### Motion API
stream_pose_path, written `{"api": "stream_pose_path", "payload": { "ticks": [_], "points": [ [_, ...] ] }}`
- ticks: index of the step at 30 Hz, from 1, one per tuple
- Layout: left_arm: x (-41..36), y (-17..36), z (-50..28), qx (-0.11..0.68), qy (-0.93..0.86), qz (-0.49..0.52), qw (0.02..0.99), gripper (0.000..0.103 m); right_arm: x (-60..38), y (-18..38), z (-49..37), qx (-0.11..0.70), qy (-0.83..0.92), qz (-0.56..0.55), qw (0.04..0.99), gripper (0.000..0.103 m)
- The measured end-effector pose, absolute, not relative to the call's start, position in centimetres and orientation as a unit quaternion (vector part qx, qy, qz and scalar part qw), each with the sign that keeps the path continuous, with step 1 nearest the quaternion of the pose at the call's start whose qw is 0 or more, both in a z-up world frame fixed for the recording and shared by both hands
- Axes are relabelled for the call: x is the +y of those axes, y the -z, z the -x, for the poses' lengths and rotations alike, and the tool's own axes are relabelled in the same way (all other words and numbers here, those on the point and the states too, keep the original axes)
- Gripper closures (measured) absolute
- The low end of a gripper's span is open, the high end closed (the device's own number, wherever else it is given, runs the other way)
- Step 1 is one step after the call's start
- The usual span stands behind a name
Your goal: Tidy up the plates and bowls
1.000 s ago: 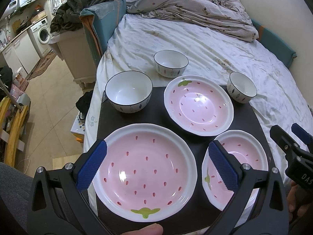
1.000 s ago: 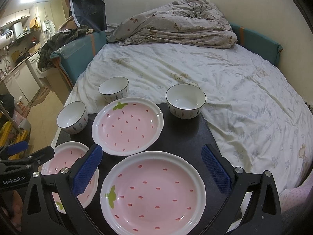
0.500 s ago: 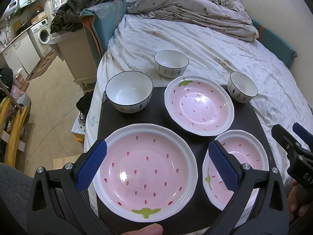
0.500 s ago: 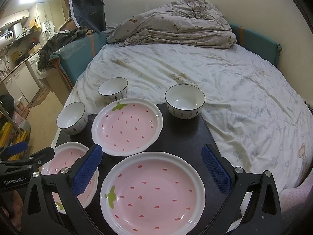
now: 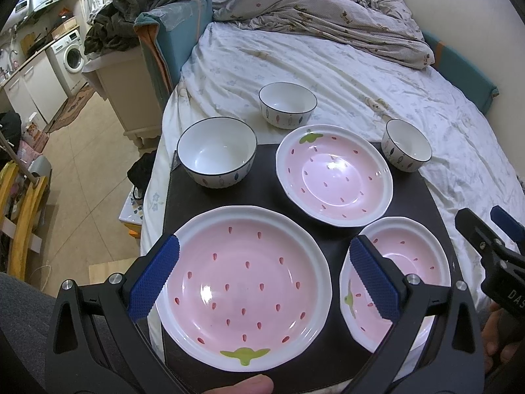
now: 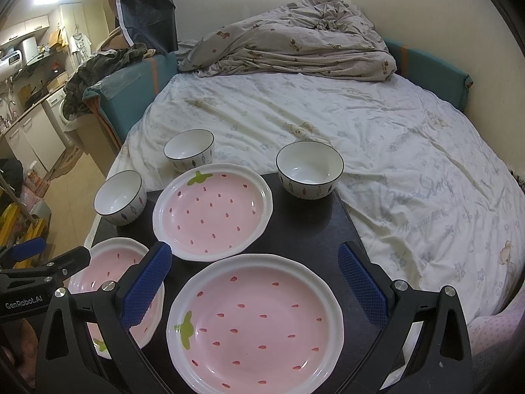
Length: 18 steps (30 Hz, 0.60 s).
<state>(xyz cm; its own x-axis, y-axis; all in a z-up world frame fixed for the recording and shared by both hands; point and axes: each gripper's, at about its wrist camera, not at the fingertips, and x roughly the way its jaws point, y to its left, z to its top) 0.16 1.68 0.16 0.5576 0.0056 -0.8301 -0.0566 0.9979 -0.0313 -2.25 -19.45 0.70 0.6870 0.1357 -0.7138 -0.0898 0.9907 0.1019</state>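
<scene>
Three pink strawberry plates lie on a black board (image 5: 183, 190): front-left plate (image 5: 242, 289) (image 6: 108, 269), front-right plate (image 5: 403, 272) (image 6: 256, 321), back plate (image 5: 334, 177) (image 6: 213, 210). Three white bowls stand behind them: left bowl (image 5: 216, 154) (image 6: 119, 202), middle bowl (image 5: 287, 105) (image 6: 190, 149) on the sheet, right bowl (image 5: 407, 149) (image 6: 310, 169). My left gripper (image 5: 264, 246) (image 6: 49, 259) hovers open over the front-left plate. Above the front-right plate my right gripper (image 6: 254, 251) (image 5: 485, 236) is open too. Neither touches a dish.
The board rests on a bed (image 6: 377, 138) with a crumpled duvet (image 6: 288, 52) at the far end. Floor (image 5: 82, 177) drops off left of the board, with a washing machine (image 5: 73, 57) and cabinets beyond. A thumb (image 5: 249, 385) shows at the near edge.
</scene>
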Motion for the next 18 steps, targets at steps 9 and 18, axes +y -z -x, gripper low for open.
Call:
{"api": "stream_pose_path", "payload": {
  "ticks": [9,18],
  "points": [
    [1.39,-0.13,-0.13,0.469,-0.021,0.020,0.883,0.000,-19.67,-0.63,2.29,0.390,-0.060,-0.028,0.918,0.000],
    [1.49,-0.67,-0.11,0.464,-0.019,0.022,0.885,0.000,-19.95,-0.79,2.23,0.394,-0.061,-0.033,0.916,0.000]
  ]
}}
